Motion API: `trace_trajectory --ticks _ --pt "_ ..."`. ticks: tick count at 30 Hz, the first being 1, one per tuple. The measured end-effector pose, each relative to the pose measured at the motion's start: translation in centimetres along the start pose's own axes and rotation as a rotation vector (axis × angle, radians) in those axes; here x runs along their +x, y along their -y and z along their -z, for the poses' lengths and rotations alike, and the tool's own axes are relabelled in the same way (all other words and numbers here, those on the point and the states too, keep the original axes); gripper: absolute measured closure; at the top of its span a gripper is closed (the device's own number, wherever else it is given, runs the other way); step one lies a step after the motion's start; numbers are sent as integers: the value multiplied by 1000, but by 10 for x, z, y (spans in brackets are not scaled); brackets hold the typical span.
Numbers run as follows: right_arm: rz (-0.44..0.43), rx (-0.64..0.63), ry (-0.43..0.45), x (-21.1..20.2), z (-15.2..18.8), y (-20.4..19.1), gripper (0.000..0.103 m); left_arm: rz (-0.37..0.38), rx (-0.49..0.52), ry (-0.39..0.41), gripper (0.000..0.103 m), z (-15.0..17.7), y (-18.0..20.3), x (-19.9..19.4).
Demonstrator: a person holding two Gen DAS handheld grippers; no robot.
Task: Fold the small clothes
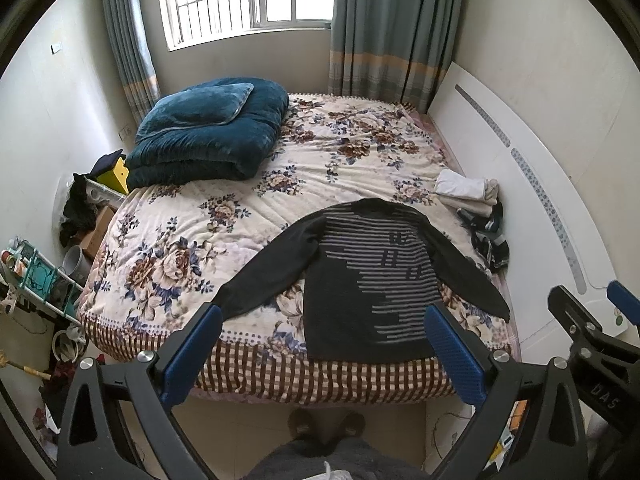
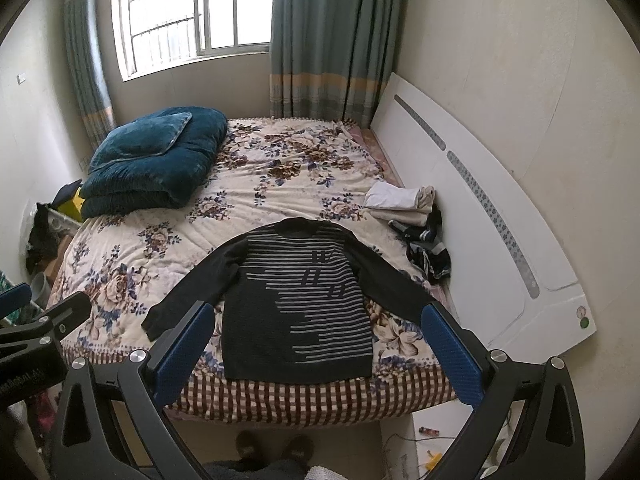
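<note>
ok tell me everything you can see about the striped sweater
The sweater is a dark long-sleeved knit with thin pale stripes across the chest and one side, plus small dark marks too blurred to read. It lies flat and unfolded, front up, at the near edge of the bed, collar away from the camera, hem at the edge, sleeves spread diagonally outward. Only the floral bedspread touches it; neither gripper does.

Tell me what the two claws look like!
Both look alike. The left claw and right claw each have two flat blue fingers with bumpy, dotted pads, on black frames with triangle cut-outs and shiny silver bolts. One frame has white "DAS" lettering.
</note>
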State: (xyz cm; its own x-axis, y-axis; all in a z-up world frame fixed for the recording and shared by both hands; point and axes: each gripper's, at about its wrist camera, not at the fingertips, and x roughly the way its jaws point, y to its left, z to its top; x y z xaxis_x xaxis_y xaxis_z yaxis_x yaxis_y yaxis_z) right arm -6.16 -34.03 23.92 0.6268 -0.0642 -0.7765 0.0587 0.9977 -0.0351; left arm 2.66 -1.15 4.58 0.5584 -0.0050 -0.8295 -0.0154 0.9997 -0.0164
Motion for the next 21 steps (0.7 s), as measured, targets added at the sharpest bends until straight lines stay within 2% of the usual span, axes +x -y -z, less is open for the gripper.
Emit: trace_trajectory --ticks 4,6,10,13,18,19,21 --pt "19 90 -16 27 -4 19 0 -26 14 28 0 -15 5 32" --pt "59 137 -27 50 1 35 0 -29 18 35 0 -20 4 56" --pt "165 254 -87 111 13 91 0 -40 11 20 0 -30 2 119" --pt "250 352 -141 169 32 145 0 -65 19 -5 0 -37 15 172" --pt "343 505 -234 284 79 250 1 -176 29 -82 0 -42 53 266" --pt "349 535 -263 314 89 272 4 -192 28 -101 0 -41 59 284" --pt "337 593 -312 370 112 315 18 -227 34 -136 0 -38 75 325"
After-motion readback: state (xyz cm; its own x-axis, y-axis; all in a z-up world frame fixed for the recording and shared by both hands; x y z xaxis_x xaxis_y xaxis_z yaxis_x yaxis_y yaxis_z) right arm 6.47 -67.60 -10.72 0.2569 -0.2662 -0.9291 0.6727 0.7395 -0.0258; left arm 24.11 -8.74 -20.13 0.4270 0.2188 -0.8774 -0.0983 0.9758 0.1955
